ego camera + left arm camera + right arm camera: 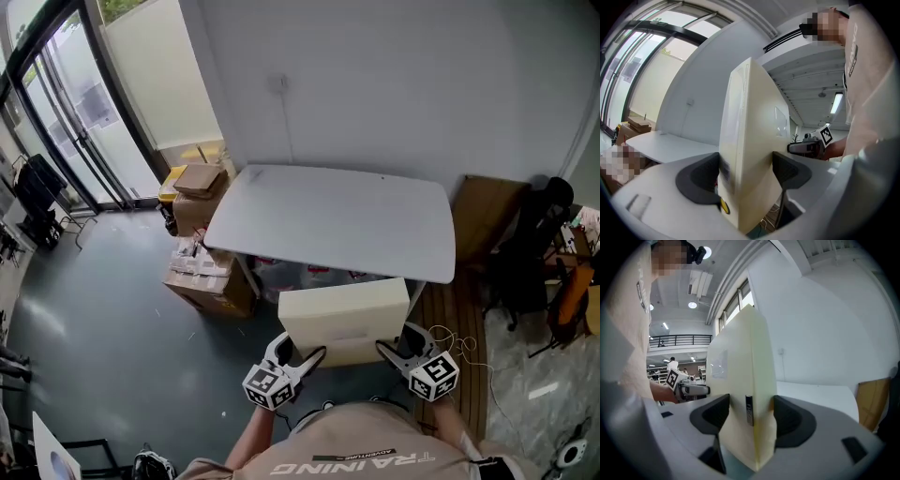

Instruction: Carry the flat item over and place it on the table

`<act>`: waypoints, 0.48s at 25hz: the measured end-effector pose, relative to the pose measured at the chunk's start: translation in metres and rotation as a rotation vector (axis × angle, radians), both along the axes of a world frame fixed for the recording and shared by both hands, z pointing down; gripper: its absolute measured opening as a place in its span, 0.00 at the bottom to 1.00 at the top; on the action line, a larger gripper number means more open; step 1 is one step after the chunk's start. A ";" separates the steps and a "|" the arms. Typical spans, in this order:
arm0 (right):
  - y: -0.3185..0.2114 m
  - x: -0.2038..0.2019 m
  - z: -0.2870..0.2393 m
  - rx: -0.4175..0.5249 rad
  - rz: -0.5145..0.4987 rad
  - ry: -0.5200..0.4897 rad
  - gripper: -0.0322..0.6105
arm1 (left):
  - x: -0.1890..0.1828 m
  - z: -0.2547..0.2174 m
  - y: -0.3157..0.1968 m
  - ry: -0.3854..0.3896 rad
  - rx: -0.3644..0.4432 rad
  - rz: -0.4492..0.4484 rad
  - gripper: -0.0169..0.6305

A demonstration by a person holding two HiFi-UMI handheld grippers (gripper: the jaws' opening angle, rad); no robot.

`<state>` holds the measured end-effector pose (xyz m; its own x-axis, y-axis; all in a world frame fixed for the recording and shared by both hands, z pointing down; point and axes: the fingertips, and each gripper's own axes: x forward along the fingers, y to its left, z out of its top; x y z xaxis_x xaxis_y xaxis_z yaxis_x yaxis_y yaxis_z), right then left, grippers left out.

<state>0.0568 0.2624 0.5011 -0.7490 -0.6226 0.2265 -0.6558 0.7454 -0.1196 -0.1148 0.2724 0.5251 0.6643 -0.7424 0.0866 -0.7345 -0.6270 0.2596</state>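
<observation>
A flat cream-coloured slab hangs level in front of the person, just short of the white table. My left gripper is shut on the slab's near left corner and my right gripper on its near right corner. In the left gripper view the slab stands edge-on, clamped by both dark pads, with the other gripper beyond it. The right gripper view shows the slab pinched the same way, a small dark label on its edge. The slab's far edge overlaps the table's near edge in the head view.
Cardboard boxes are stacked on the floor left of the table, by a glass door. A brown board leans at the wall to the right, next to a dark chair. Cables lie on the wooden floor strip.
</observation>
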 end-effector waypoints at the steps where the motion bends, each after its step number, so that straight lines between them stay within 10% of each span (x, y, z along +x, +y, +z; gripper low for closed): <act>1: -0.003 -0.002 0.000 0.004 -0.001 0.013 0.46 | -0.002 0.002 -0.003 0.006 0.004 0.003 0.55; 12: -0.028 -0.030 0.024 -0.064 0.006 0.015 0.46 | -0.030 0.023 -0.028 -0.008 -0.052 -0.002 0.55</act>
<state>0.0272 0.2344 0.5250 -0.7413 -0.6111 0.2775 -0.6625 0.7323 -0.1574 -0.1446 0.2444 0.5481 0.6619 -0.7382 0.1305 -0.7380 -0.6113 0.2857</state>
